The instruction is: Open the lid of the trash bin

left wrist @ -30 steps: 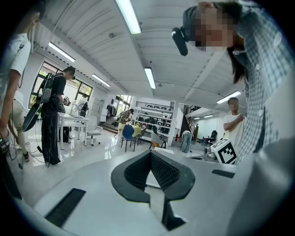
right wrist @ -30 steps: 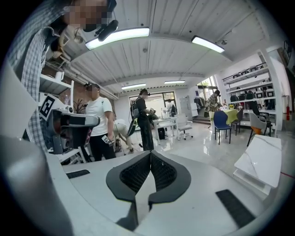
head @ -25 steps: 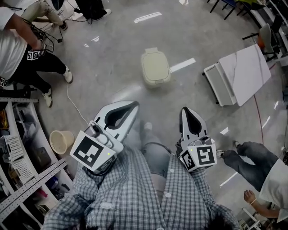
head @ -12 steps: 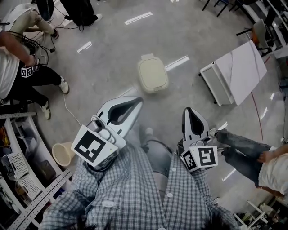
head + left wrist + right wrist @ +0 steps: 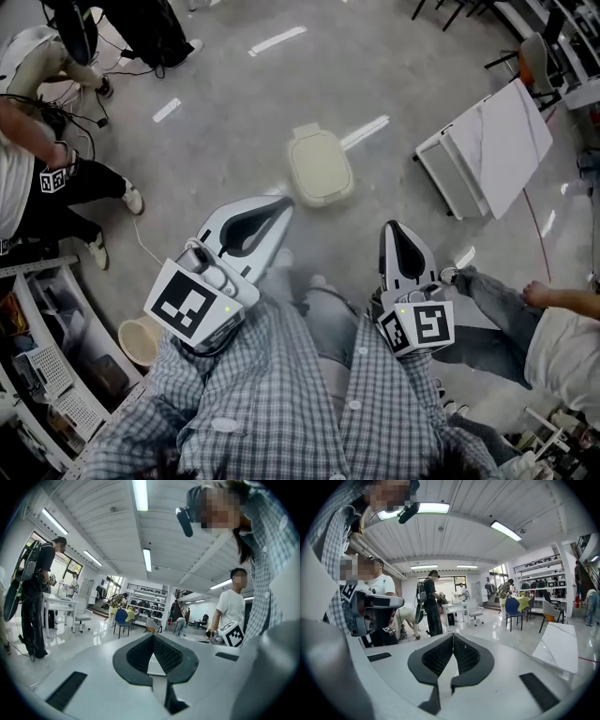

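Observation:
A cream trash bin (image 5: 321,167) stands on the grey floor ahead of me, its lid down. My left gripper (image 5: 284,202) is held at waist height, its tip just short of the bin's near edge in the head view. It is shut with nothing in it, the ribbed pads (image 5: 161,651) meeting at the tip. My right gripper (image 5: 388,228) hangs to the right of the bin and nearer to me, also shut and empty, its pads (image 5: 461,654) pressed together. Neither gripper view shows the bin.
A white folded board (image 5: 492,141) leans on the floor at the right. A person's legs (image 5: 492,314) stretch in from the right, close to my right gripper. Another person (image 5: 42,173) crouches at the left. A beige basket (image 5: 141,339) and shelving (image 5: 42,375) stand at lower left.
The bin has drifted lower in the head view, closer to the left gripper's tip. The person at the right has moved in nearer. Both grippers stay shut.

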A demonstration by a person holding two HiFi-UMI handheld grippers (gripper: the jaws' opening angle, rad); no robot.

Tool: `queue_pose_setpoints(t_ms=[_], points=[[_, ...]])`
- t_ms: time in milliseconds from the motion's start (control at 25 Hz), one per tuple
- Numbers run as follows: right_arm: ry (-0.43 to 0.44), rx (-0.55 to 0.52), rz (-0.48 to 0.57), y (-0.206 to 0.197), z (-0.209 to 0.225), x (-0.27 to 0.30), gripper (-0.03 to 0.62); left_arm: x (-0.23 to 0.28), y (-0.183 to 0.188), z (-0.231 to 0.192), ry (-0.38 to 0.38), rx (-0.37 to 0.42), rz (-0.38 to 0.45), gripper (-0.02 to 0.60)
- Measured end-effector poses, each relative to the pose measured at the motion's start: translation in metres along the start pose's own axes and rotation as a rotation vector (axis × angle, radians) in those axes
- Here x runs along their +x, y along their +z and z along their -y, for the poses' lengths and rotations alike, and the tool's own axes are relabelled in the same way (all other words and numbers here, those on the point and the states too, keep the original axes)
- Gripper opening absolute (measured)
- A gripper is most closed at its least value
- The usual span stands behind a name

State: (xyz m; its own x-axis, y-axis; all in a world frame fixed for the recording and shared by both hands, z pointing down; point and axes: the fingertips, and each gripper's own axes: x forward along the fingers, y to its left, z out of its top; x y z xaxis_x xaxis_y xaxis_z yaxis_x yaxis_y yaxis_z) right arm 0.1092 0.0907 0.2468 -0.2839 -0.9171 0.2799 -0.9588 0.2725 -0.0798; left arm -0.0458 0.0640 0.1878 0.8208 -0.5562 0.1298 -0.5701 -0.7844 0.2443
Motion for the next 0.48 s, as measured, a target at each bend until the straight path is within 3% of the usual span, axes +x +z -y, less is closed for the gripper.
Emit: queue_pose_setpoints(t_ms=[160, 480], points=[[-0.030, 0.007, -0.004, -0.003, -0.003, 0.006, 0.018, 0.004, 0.004, -0.009, -0.037, 0.010, 0.018, 0.005], [-0.066, 0.014, -0.043, -0.013, -0.008, 0.015, 0.018, 0.010, -0.007, -0.026, -0.067, -0.016, -0.022, 0.005]])
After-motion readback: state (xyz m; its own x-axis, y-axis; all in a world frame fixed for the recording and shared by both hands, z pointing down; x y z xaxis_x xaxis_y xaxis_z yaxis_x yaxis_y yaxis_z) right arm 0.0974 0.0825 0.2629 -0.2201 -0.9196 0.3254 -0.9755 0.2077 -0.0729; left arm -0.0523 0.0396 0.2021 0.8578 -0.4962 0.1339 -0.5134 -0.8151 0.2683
